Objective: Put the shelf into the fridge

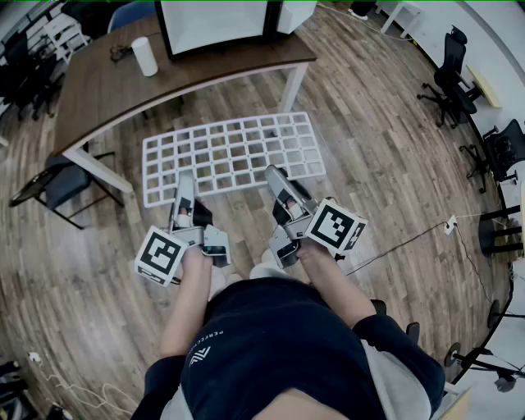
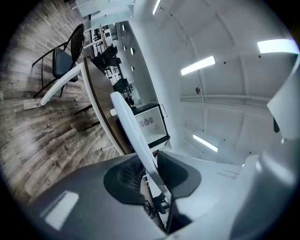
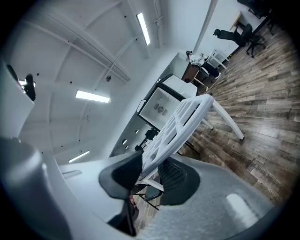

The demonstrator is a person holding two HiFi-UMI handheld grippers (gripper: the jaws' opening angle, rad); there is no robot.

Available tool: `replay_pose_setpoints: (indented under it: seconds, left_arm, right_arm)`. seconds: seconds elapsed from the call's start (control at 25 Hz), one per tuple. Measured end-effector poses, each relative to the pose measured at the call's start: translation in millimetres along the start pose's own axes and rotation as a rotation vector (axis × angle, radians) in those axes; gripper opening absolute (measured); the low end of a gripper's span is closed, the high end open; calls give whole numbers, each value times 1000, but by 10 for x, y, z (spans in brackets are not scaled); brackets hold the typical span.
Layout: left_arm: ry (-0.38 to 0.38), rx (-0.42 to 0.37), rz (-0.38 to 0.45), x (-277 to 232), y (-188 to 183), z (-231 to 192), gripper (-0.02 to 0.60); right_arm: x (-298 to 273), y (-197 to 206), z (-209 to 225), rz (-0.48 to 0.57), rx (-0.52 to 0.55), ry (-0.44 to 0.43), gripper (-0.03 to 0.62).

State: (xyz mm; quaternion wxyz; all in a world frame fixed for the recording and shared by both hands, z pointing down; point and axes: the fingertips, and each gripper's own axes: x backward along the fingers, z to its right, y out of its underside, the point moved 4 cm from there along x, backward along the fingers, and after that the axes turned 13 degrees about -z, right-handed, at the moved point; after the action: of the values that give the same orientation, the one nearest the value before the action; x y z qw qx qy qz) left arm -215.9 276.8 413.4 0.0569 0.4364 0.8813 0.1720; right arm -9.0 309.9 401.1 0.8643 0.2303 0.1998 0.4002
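Head view: shelf (image 1: pixel 234 156) between fingers (image 1: pixel 185 190)

White grid shelf (image 1: pixel 234 156) lies level, short of the fridge (image 1: pixel 215 22).

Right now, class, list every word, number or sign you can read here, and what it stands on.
On the shirt: white print beside a logo, too small to read.
On the left gripper and right gripper: black-and-white square markers, no words.
On the shelf and fridge: nothing readable.

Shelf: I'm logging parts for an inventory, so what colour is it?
The shelf is white, an open grid; clearest in the head view.
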Motion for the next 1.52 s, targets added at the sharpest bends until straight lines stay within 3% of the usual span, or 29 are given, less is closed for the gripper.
replay_pose_setpoints:
  seconds: [0.52,0.72,0.88,1.32,1.52]
  left_arm:
    - [-13,-4,17,-91,46,-22,94]
    - [-184,-186,-16,-81,-47,-173,100]
    - [-191,-180,-11,-208,-44,-207,100]
    - [-247,-258,-21,-684,24,-181,117]
    - [-226,-238,-6,-912,91,-187,120]
  right_arm:
    - [-52,-75,105,-20,-5,-11,107]
    - [-121,-159,184,-38,6,-3,110]
    - [-188,-248,278,-51,4,6,112]
    - [-290,-633,559,-67,20,14,117]
    - [-338,-804,697,-82,26,13,120]
